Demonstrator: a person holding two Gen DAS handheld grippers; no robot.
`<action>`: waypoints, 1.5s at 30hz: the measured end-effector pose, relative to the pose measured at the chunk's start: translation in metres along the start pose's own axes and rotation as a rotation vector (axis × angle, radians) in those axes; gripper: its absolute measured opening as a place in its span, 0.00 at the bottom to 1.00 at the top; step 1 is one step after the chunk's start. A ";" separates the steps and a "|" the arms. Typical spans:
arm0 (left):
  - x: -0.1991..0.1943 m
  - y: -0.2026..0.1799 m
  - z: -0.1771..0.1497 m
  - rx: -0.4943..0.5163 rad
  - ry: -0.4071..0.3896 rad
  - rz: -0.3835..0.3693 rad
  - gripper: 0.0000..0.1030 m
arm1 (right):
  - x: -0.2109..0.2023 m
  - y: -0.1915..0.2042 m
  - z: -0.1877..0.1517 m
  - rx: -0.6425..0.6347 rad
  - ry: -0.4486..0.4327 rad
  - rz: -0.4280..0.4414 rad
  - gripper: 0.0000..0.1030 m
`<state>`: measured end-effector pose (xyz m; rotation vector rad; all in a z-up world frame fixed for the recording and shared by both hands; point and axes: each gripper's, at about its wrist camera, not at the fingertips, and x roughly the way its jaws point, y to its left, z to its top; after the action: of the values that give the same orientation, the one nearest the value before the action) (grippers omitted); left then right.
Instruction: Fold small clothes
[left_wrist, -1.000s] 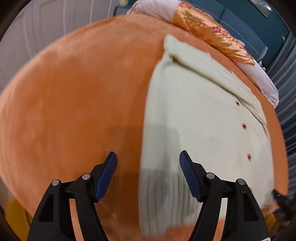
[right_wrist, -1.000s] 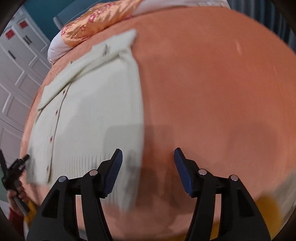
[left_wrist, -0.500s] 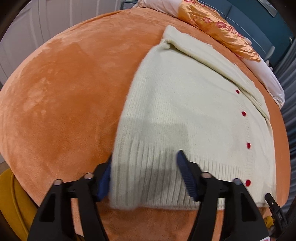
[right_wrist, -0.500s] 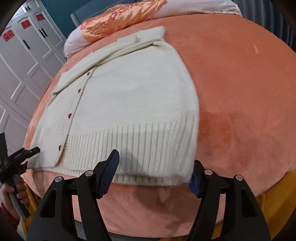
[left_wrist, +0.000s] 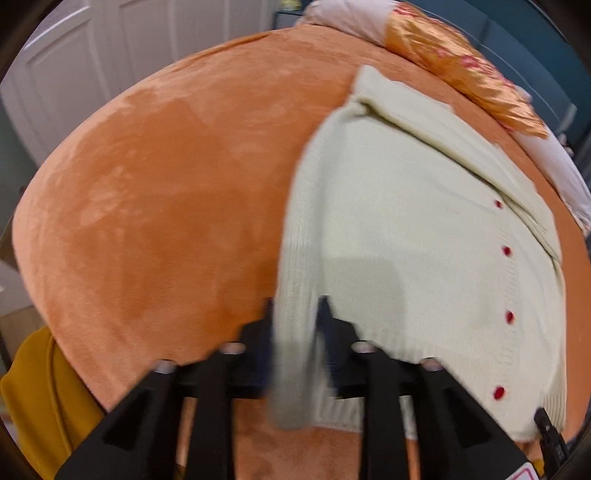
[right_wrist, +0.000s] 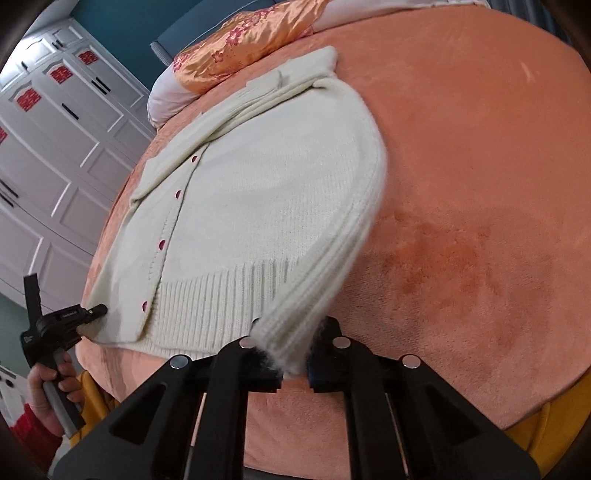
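**Two grips on one hem, and plenty that could slip**

Both grippers are clamped on the cream cardigan (right_wrist: 266, 206), which lies buttoned across the orange bed cover (right_wrist: 480, 184), collar up toward twelve o'clock near the satin pillow (right_wrist: 251, 40). The right gripper (right_wrist: 295, 363) has its jaws clenched on the hem corner at six o'clock in its view, and the ribbed edge is lifted off the cover. The left gripper (left_wrist: 295, 325) is likewise closed on the opposite hem corner, fabric bunched between the pads; that view is blurred, so how deep the bite goes is hard to say.

Risks from here, as I judge them: the right grip looks shallow, just a tuft of knit at the fingertips, so a quick lift toward twelve could pull it free. Soft knit stretches, so uneven pulling between the two hands would skew the fold line. The plush cover may drag the underside and wrinkle it. And the sleeve folded across the top could slide out of place if the body is swung over too fast.
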<state>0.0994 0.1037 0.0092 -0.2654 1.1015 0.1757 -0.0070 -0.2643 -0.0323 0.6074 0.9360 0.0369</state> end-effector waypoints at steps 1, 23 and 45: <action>-0.001 0.004 0.000 -0.024 -0.014 0.017 0.52 | 0.001 -0.003 0.001 0.020 0.003 0.014 0.11; 0.008 -0.010 0.004 0.089 0.032 -0.181 0.07 | 0.006 0.009 0.000 -0.035 -0.043 -0.002 0.10; -0.010 0.043 0.001 -0.042 -0.030 -0.276 0.60 | -0.043 -0.040 -0.013 0.197 -0.100 -0.092 0.67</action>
<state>0.0837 0.1449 0.0133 -0.4477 1.0204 -0.0429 -0.0518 -0.3037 -0.0258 0.7406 0.8756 -0.1682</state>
